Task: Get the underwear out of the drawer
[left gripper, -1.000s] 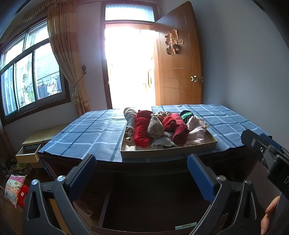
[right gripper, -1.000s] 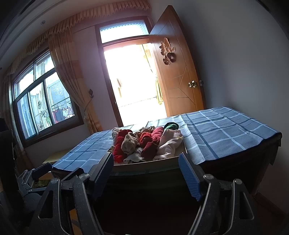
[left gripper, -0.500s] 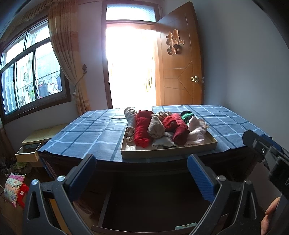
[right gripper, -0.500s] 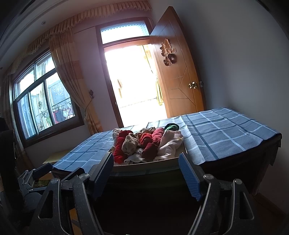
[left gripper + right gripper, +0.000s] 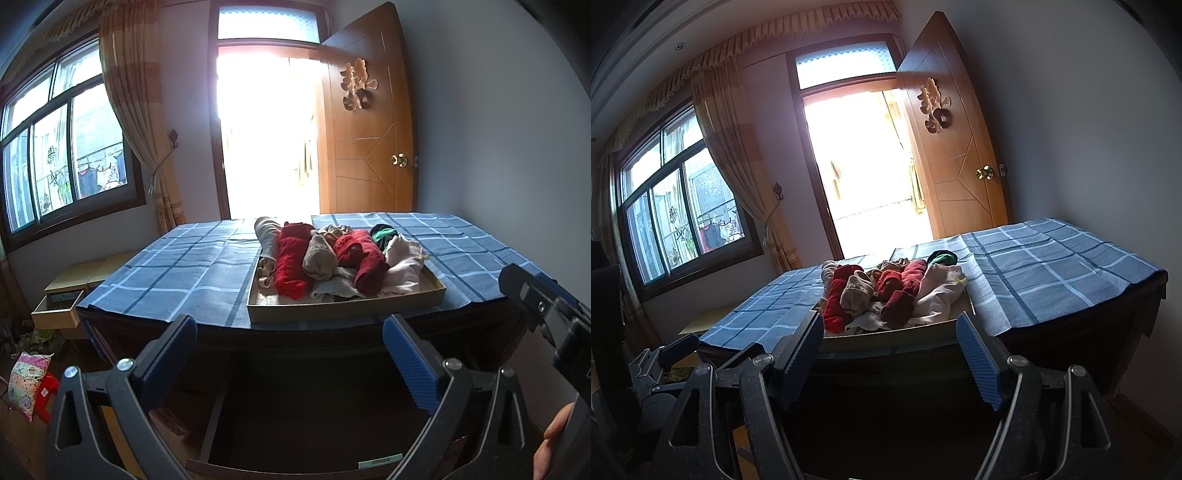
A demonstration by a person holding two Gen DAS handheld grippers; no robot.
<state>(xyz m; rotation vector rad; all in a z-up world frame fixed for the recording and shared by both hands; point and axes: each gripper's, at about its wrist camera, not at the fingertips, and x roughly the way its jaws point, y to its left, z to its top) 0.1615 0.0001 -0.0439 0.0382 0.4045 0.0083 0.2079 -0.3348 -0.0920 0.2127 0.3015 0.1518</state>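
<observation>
left hand-held gripper (image 5: 290, 354) | black frame | blue ribbed pads (image 5: 410, 363) | silver screws

We are seeing one sign only: a carved double-happiness character (image 5: 357, 85) hanging at 12 o'clock on the open wooden door (image 5: 369, 147); we are reading nothing else.

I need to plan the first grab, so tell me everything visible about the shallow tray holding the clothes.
The shallow tan cardboard-looking tray is rectangular with low walls. It lies flat on the blue checked tablecloth, near the table's front edge. Rolled garments in red, beige, white, pink and green fill it, heaped above the rim. Neither tongs touch it.
</observation>
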